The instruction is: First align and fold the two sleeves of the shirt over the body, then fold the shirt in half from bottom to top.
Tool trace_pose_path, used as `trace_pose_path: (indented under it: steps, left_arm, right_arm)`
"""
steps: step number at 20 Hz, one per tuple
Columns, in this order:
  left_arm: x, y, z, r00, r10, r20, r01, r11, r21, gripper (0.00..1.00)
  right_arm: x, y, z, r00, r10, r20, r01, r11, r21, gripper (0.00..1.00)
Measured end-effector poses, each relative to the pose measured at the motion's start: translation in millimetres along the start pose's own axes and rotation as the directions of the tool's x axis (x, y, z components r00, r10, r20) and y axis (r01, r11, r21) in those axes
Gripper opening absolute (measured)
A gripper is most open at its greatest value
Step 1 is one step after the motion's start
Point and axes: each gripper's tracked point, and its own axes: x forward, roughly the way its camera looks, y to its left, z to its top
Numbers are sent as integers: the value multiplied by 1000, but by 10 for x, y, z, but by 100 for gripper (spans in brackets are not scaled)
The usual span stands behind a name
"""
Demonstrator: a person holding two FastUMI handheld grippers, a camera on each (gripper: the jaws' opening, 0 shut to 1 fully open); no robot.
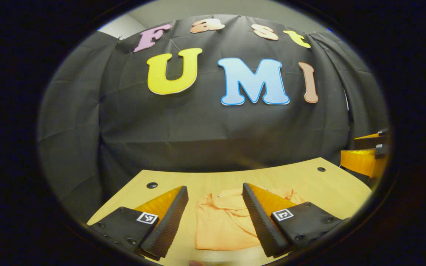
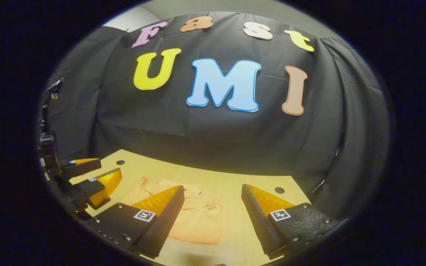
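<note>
Left gripper (image 1: 215, 195) jaws spread wide, right gripper (image 2: 213, 195) likewise, both above shirt (image 1: 220, 225), holding nothing

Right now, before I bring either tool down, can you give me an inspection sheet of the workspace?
Surface: light wooden table with dark round holes near its far corners.
Job's things: orange shirt lying on the table, bunched and creased; how far it is folded cannot be told.
Clutter: nothing seen.
Tools: left tool open, above the table with the shirt showing between its fingers, touching nothing. Right tool open, above the table, the shirt partly behind its left finger. The left tool also shows at the left edge of the right gripper view.
Cables: nothing seen clearly.
Surroundings: black cloth wall behind the table; pale wall above it.
</note>
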Motion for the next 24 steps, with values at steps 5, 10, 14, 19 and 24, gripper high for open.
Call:
trace_pose_path:
  steps: [5, 10, 14, 19, 24]
  left_arm:
    - [-620, -264, 188, 996, 26, 85, -22, 998, -55, 100]
    - [-1061, -326, 388, 989, 53, 138, -46, 998, -48, 99]
    - [-1180, -371, 405, 989, 48, 141, -41, 998, -48, 99]
    - [-1218, -420, 436, 991, 17, 136, -15, 1000, -19, 100]
    - [-1272, -397, 480, 988, -16, 154, 15, 1000, 4, 100]
  right_arm:
    - [-399, -215, -55, 999, -7, 53, 8, 1000, -12, 97]
    - [-720, -411, -40, 997, -31, 78, 29, 999, 21, 96]
    - [-924, -504, -24, 993, -56, 102, 51, 997, 56, 96]
    - [-1081, -547, -64, 991, -96, 92, 89, 993, 79, 96]
    - [-1140, -517, -63, 986, -132, 98, 124, 989, 85, 96]
